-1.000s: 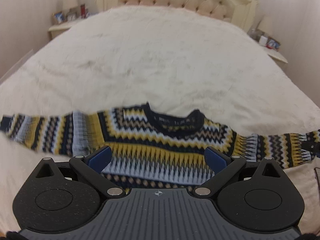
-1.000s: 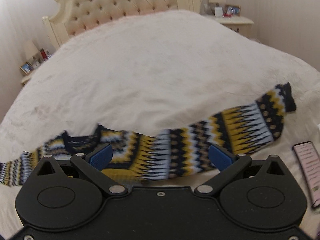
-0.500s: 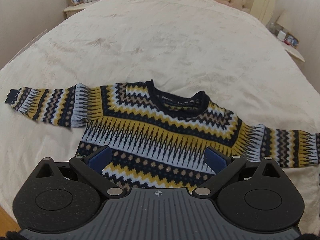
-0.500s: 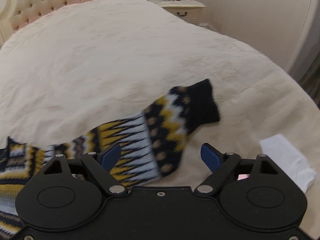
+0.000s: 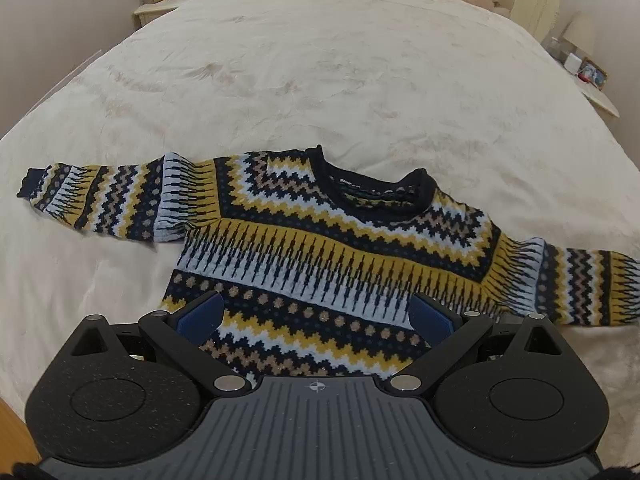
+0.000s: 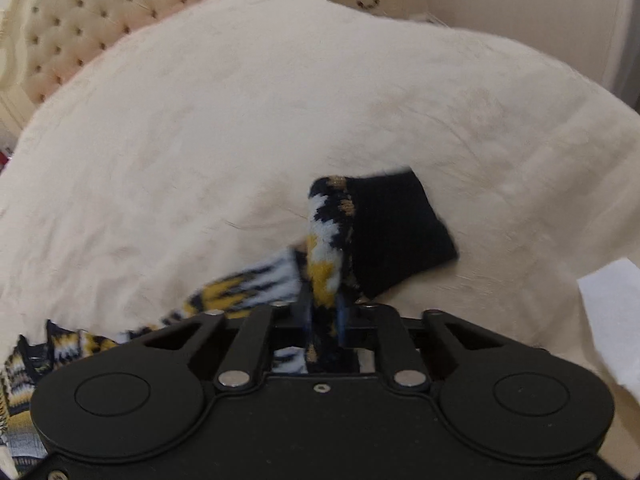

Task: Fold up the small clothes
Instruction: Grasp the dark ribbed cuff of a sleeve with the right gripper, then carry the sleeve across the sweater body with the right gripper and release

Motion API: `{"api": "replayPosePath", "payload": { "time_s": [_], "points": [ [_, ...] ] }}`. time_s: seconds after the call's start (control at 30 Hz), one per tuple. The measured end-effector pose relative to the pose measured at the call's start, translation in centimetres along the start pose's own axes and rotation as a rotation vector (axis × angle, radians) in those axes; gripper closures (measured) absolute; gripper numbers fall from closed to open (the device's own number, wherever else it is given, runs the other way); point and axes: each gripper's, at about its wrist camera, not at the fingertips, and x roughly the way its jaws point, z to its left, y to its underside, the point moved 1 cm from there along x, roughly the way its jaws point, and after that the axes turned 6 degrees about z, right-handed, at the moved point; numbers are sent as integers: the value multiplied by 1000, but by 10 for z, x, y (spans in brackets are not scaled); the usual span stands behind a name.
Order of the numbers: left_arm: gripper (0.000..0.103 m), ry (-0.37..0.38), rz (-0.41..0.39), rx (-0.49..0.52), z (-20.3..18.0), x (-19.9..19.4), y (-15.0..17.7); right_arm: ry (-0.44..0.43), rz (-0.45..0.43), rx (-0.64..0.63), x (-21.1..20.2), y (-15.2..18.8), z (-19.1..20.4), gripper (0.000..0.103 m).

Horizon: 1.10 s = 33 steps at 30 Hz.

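A small knitted sweater (image 5: 320,248) with navy, yellow, white and tan zigzag bands lies flat on the cream bed cover (image 5: 320,80), both sleeves spread sideways. My left gripper (image 5: 316,312) hovers open over the sweater's lower hem, nothing between its blue pads (image 5: 200,316). In the right wrist view my right gripper (image 6: 324,312) is closing its jaws on the sweater's sleeve (image 6: 240,288) just behind the navy cuff (image 6: 384,232). The pads pinch the bunched knit, and the cuff sticks up past the fingertips.
A tufted headboard (image 6: 80,20) stands at the far end. Nightstands (image 5: 160,4) (image 5: 596,92) with frames and lamps flank the bed. A white cloth (image 6: 612,320) lies at the bed's right edge. Wooden floor (image 5: 12,432) shows at the lower left.
My right gripper slid along the sleeve to the cuff and went from wide open to shut on it. The left view tilted down a little, showing more of the sweater body.
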Motion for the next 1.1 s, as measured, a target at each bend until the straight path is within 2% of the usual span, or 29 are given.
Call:
{"api": "replayPosePath", "payload": {
  "time_s": [0.17,0.37,0.5,0.63,0.67,0.73,0.8,0.87,0.9,0.93,1.1],
  "points": [
    [3,8,4,11,11,4,0,-104,-29,-45,-23,6,48,86],
    [3,9,0,34,32,6,1,-266,-38,-124,-41,24,126,86],
    [3,0,0,30,52,7,1,-372,-13,-181,-38,39,184,86],
    [3,-9,10,14,76,10,-2,-430,34,-253,-21,59,241,86],
    [3,-7,11,11,82,11,-2,-436,45,-269,-15,62,252,86],
    [3,-1,14,2,92,13,-4,-435,63,-300,-5,76,271,78],
    [3,10,17,-12,102,15,-6,-421,78,-317,2,89,277,77],
    [3,20,17,-26,111,18,-7,-390,89,-327,8,108,280,66],
    [3,25,19,-32,114,19,-7,-370,91,-326,10,113,278,55],
    [3,31,20,-36,117,20,-7,-349,93,-320,13,118,273,48],
    [3,91,43,-57,123,31,-8,-223,116,-252,36,122,236,46]
  ]
}}
